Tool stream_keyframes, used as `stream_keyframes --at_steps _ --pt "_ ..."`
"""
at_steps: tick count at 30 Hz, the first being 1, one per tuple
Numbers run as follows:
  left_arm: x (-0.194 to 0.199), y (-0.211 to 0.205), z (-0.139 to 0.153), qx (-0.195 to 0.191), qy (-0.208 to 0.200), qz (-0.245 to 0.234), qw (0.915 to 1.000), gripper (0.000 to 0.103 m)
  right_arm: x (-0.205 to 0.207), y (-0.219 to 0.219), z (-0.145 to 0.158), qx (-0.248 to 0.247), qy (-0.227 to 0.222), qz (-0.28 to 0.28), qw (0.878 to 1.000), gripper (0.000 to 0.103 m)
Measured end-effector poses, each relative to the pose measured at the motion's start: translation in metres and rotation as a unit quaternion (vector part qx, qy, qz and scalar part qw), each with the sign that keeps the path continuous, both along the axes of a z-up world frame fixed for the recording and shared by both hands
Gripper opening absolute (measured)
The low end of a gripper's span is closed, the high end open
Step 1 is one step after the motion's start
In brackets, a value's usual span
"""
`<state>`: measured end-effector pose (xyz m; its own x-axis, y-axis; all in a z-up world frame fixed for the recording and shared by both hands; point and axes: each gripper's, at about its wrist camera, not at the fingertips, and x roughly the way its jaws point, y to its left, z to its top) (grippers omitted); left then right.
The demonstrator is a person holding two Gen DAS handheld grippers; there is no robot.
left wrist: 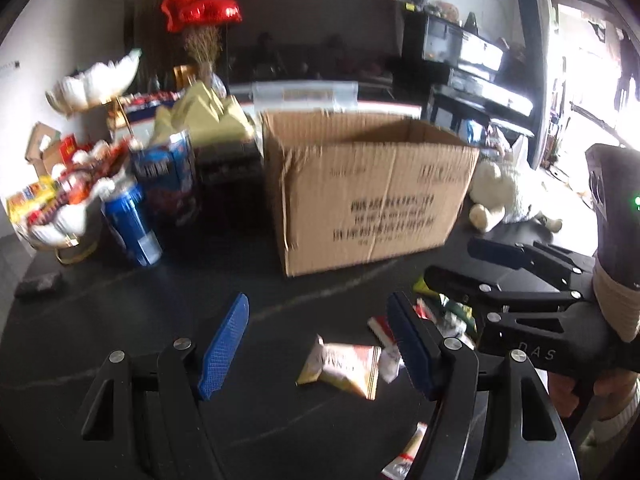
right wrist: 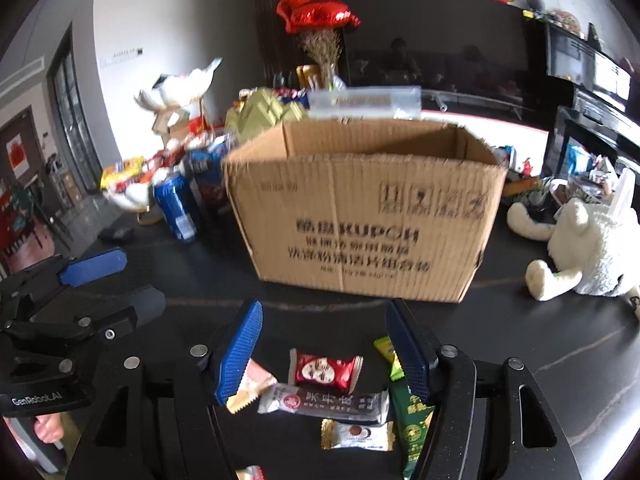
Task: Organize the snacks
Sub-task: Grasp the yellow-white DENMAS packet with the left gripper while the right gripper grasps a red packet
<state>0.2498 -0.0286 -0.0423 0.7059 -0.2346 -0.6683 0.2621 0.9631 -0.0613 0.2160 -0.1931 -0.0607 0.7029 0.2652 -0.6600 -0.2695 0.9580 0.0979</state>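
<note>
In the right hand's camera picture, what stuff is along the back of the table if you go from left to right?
Blue can → cardboard box → white plush toy.

Left gripper [left wrist: 320, 344] and right gripper [right wrist: 324, 352] angled downward, jaws apart, empty.

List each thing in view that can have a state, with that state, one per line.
cardboard box: upright, top open, no contents visible.
blue can: standing, leaning.
left gripper: open, nothing between pads.
right gripper: open over the snack pile, gripping nothing.
red snack packet: sealed, flat on table.
orange snack packet: sealed, lying on table.
plush toy: lying beside the box.
</note>
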Motion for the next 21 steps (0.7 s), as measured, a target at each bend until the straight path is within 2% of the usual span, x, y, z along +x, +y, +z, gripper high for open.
stream_keyframes --at_steps 6,11,16,21 --pt "0.009 0.002 -0.033 -0.024 0.052 -0.022 0.9981 0.071 0.005 0.007 -0.020 -0.012 0.016 0.010 1.000 0.069" --pt "0.016 0.003 -0.058 -0.027 0.083 -0.020 0.9960 0.070 0.012 0.010 -0.043 -0.014 0.048 0.015 0.999 0.069" --pt "0.021 0.004 -0.075 -0.034 0.101 -0.021 0.9941 0.067 0.019 0.011 -0.060 -0.021 0.070 0.013 0.997 0.069" --pt "0.026 0.007 -0.084 -0.053 0.113 -0.025 0.9918 0.066 0.021 0.014 -0.067 -0.032 0.073 0.014 0.997 0.069"
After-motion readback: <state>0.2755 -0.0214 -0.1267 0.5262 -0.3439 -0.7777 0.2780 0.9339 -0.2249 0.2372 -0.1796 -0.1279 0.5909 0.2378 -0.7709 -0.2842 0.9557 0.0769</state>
